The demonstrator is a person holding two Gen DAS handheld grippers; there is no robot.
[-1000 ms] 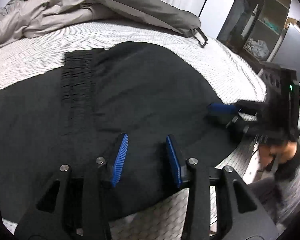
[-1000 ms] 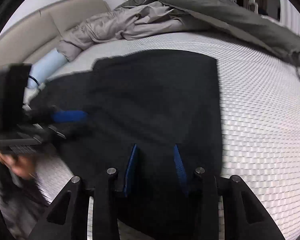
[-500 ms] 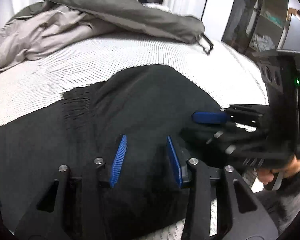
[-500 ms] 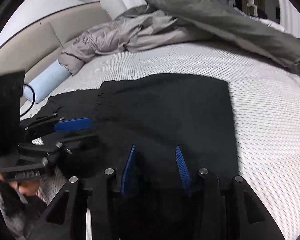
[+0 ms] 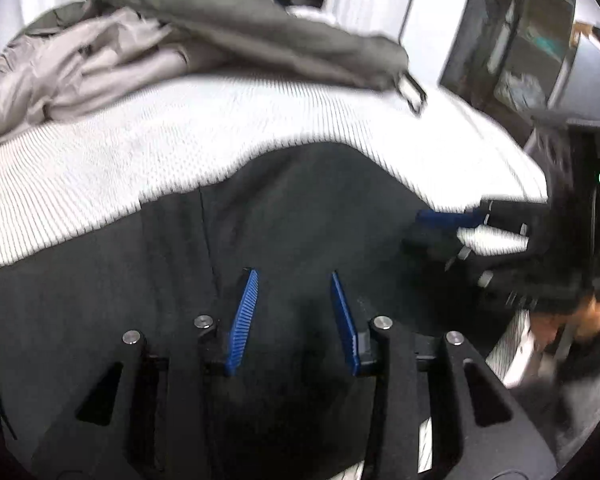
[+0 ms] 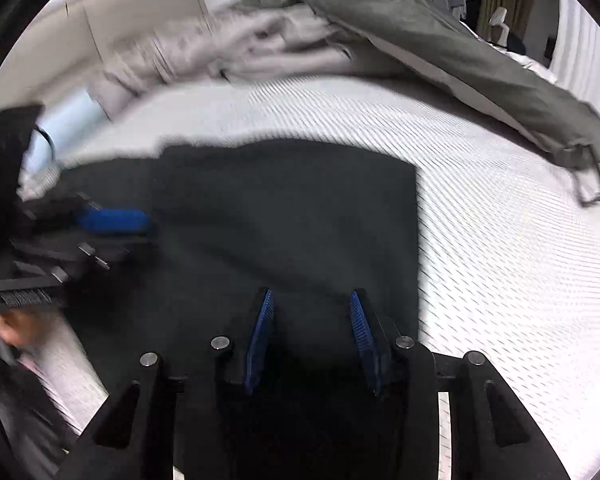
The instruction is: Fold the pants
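Observation:
Black pants [image 5: 300, 200] lie folded on the white bed [image 5: 100, 160], their ribbed waistband [image 5: 172, 232] to the left. My left gripper [image 5: 294, 274] sits at their near edge with black cloth filling the gap between its blue pads, and its jaws are closing slightly. In the right wrist view the pants [image 6: 284, 208] form a neat rectangle, and my right gripper [image 6: 311, 293] holds their near right part the same way. Each gripper also shows in the other's view: the right gripper [image 5: 432, 228] and the left gripper [image 6: 140, 238], both blurred, tips on the cloth.
A grey jacket [image 5: 240, 28] with a buckle and a beige jacket [image 5: 80, 64] are heaped at the far side of the bed. A pale blue roll [image 6: 68, 120] lies by the headboard. Dark shelves [image 5: 512, 60] stand beyond the bed's right edge. A hand [image 5: 592, 316] holds the right gripper.
Both grippers rose and drew back together, and the pants came with them. The strip of white bed between the pants' far edge and the jackets has widened.

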